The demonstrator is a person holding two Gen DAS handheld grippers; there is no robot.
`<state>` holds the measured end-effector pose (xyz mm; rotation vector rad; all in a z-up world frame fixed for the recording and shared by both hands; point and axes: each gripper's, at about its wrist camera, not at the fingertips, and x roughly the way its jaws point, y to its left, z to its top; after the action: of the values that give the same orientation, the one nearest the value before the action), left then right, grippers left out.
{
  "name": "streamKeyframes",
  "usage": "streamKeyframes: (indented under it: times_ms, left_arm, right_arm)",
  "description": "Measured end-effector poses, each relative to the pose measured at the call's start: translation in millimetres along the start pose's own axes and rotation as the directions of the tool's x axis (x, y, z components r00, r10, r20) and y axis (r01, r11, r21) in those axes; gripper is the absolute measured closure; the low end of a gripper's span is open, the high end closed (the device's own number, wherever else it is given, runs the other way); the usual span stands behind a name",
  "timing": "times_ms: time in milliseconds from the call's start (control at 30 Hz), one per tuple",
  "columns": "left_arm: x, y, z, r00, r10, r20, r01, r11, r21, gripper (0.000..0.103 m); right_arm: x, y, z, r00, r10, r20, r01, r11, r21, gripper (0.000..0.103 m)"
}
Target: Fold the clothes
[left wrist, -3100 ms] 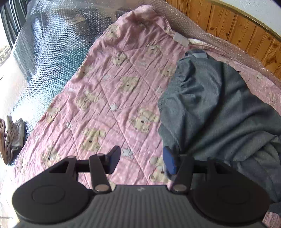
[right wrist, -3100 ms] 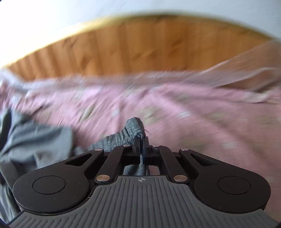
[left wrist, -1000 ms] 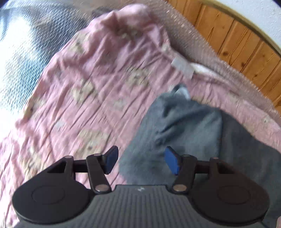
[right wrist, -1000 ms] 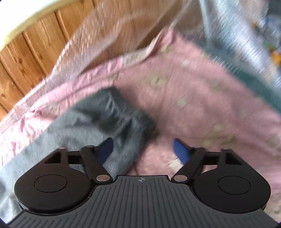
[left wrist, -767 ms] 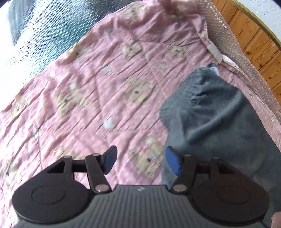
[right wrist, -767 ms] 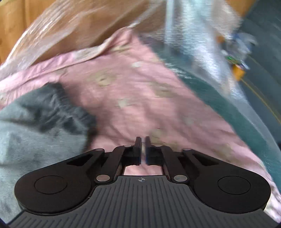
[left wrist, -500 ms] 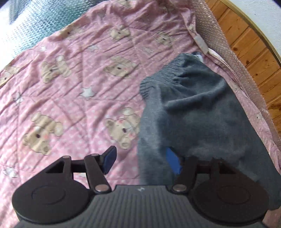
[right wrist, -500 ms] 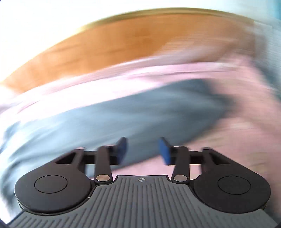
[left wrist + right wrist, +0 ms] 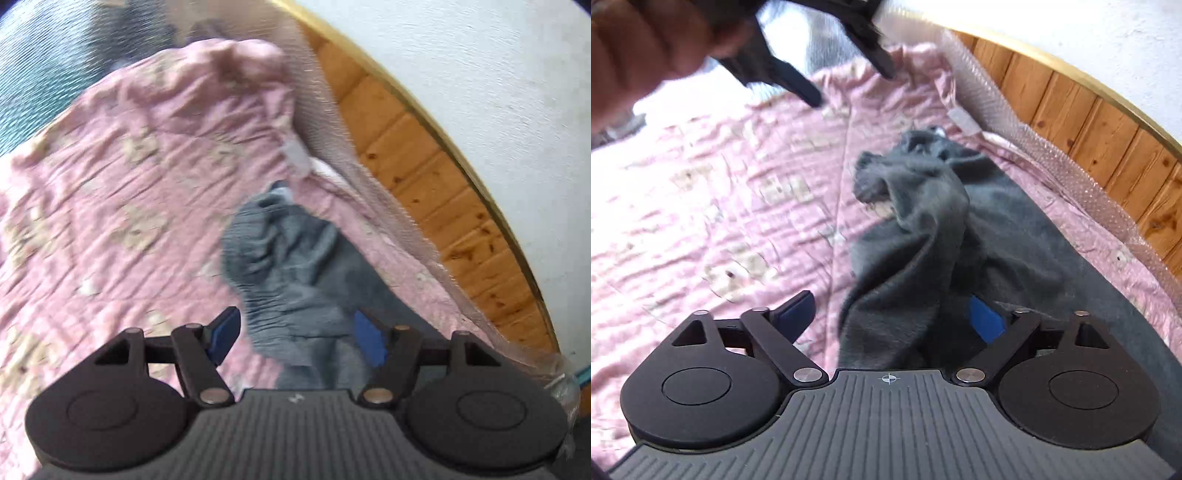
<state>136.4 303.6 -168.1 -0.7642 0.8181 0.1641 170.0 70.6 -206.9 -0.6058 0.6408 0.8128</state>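
Observation:
A grey knit garment lies crumpled on a pink quilt printed with bears, its gathered end toward the far side. My left gripper hovers over its near part, jaws opening, the cloth below them and untouched by the pads. In the right wrist view the garment runs from the centre to the lower right. My right gripper hangs above it with jaws opening and nothing gripped. The left gripper, held by a hand, shows at the upper left, open in the air above the quilt.
A wooden panel wall with a white wall above runs along the right. A sheet of bubble wrap lines the quilt's far edge. More wrap over a dark teal surface lies at the far left.
The right gripper, earlier shut on a grey cuff, has let go and swung across to the garment's gathered end, jaws wider. The left gripper has shifted and turned toward the wooden wall.

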Motion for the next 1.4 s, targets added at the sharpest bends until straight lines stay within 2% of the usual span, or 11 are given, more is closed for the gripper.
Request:
streamKeyframes:
  times_ms: [33,100,233,533,600,767,933,1133,1233,1333,1400]
  left_arm:
    - [-0.8,11.2,-4.1,1.0,0.012,-0.024,-0.012,1.0,-0.003,0.034]
    - [1.8,23.1,-15.1,0.997,0.027,-0.068,-0.025,0.999,0.019,0.034]
    - [29.8,13.3,-34.3,0.992,0.006,-0.127,0.006,0.996,0.094,0.031]
    - [113.8,-56.7,-26.8,0.996,-0.004,-0.094,0.027,0.968,0.249,0.039]
    - [107.9,-68.5,-11.9,0.992,-0.074,-0.1,0.097,0.964,0.247,0.099]
    - [38.3,-114.9,58.8,0.922,-0.386,0.035,0.373,0.909,0.187,0.09]
    - [54.1,-116.2,74.7,0.982,-0.188,0.007,0.179,0.943,0.28,0.085]
    - [19.1,-34.9,25.9,1.0,-0.016,0.014,0.015,0.996,0.083,0.074]
    - [8.3,-3.7,-1.9,0.998,0.049,-0.029,-0.049,0.999,0.001,0.074]
    - [-0.6,6.9,-14.7,0.998,0.057,-0.04,-0.059,0.997,-0.048,0.074]
    - [-4.6,3.8,-15.7,0.998,0.045,-0.033,-0.047,0.998,-0.046,0.074]
  right_arm:
    - [14.7,-2.6,2.3,0.998,-0.019,-0.062,0.018,1.0,-0.006,0.102]
    - [4.7,-47.3,7.3,0.999,0.003,-0.051,0.011,0.961,0.278,0.103]
    - [-30.7,-160.2,-18.2,0.991,0.098,0.094,-0.132,0.521,0.844,0.103]
    - [2.6,-193.6,-70.3,0.974,0.206,0.1,-0.134,0.162,0.978,0.101]
    - [-0.9,-196.7,-63.1,0.984,0.174,0.037,-0.084,0.27,0.959,0.097]
    - [-15.1,-194.8,-33.7,0.987,-0.069,-0.144,0.156,0.618,0.77,0.034]
    - [-3.3,-174.1,-10.5,0.96,-0.185,-0.208,0.274,0.766,0.582,0.034]
    - [3.3,-121.5,30.1,0.966,-0.259,-0.019,0.258,0.949,0.184,0.016]
    - [10.6,-73.0,37.4,0.967,-0.233,0.107,0.249,0.951,-0.182,0.009]
    - [31.4,-27.9,33.8,0.97,-0.166,0.179,0.238,0.809,-0.538,0.005]
    - [53.6,-13.0,31.0,0.982,-0.125,0.143,0.19,0.695,-0.694,0.031]
